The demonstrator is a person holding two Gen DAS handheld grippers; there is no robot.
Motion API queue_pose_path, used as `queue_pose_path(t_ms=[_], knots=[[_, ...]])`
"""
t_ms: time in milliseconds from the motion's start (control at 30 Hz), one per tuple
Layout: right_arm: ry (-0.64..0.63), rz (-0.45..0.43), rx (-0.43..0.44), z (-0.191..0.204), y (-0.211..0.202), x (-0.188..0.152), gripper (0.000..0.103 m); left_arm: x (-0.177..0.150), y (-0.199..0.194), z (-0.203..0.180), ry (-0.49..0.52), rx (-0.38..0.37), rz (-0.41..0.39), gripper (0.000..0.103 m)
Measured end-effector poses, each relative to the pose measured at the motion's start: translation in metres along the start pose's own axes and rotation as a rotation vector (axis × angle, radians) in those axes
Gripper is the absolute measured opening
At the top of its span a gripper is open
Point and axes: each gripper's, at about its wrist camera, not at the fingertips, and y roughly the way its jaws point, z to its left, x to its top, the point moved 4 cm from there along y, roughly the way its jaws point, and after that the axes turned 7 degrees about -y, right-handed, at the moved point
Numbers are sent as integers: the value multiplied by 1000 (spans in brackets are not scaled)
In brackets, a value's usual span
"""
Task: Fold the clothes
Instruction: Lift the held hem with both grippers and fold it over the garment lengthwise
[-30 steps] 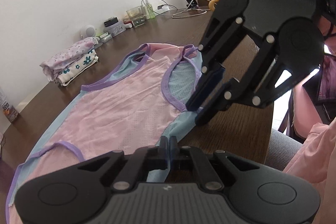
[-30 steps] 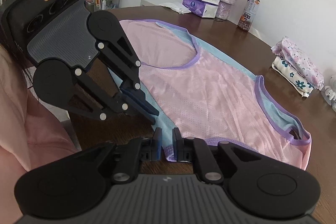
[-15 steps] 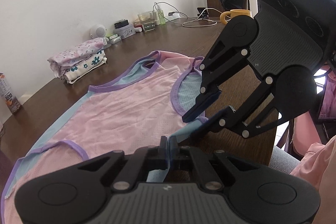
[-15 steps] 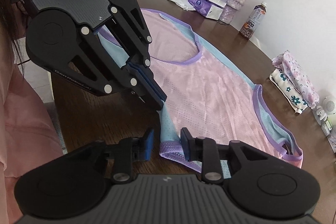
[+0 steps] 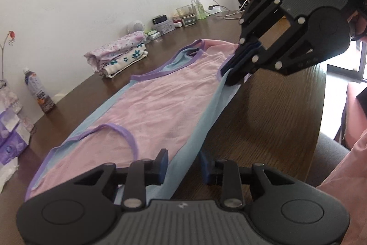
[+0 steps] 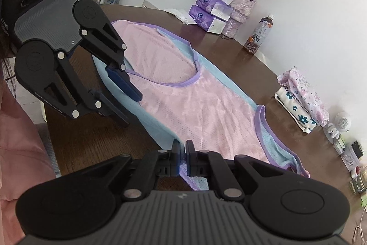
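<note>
A pink sleeveless top (image 5: 165,102) with light-blue sides and purple trim lies spread on the dark wooden table (image 5: 270,111). At the bottom of the left wrist view, my left gripper (image 5: 184,163) has its jaws opening. The blue side edge runs loosely between them and the pads are off it. My right gripper (image 6: 183,150) is shut on the purple-trimmed edge of the top (image 6: 195,102) near the table's front edge. In the left wrist view the right gripper (image 5: 230,78) pinches that edge farther along. The left gripper (image 6: 131,110) stands open over the blue side strip.
A folded stack of flowered clothes (image 5: 117,56) lies beyond the top by the wall. A drink bottle (image 6: 258,35), tissue packs (image 6: 206,13) and a flower vase (image 6: 240,6) stand at one end. Small jars and cables (image 5: 183,17) sit at the other. A person's pink sleeve (image 5: 344,187) is close.
The left gripper, shut on the blue edge before, has opened and drawn away from the right one. The right gripper has closed on the purple-trimmed edge. The side edge now lies stretched between them.
</note>
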Motion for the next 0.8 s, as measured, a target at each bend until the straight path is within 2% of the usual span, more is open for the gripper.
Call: queue_pose_path(t_ms=[33,133,333,567,800], knots=[[4,-1,-8,-1,-1,0,4,-5,-3,7,-8,10,10,21],[23,-6,-35,-7,-3,2,4,-16,-10,25,-26,45,34,15],[63,-5,-57,-15,-1,3,4,-33,-24,44,-53,71,51,0],[51,9,-44,-16,7,5,4,-28,-29,55,-82,107,39,0],[71,22,-113,-37,25,17,4,1,-13,82,-67,171,-11,0]])
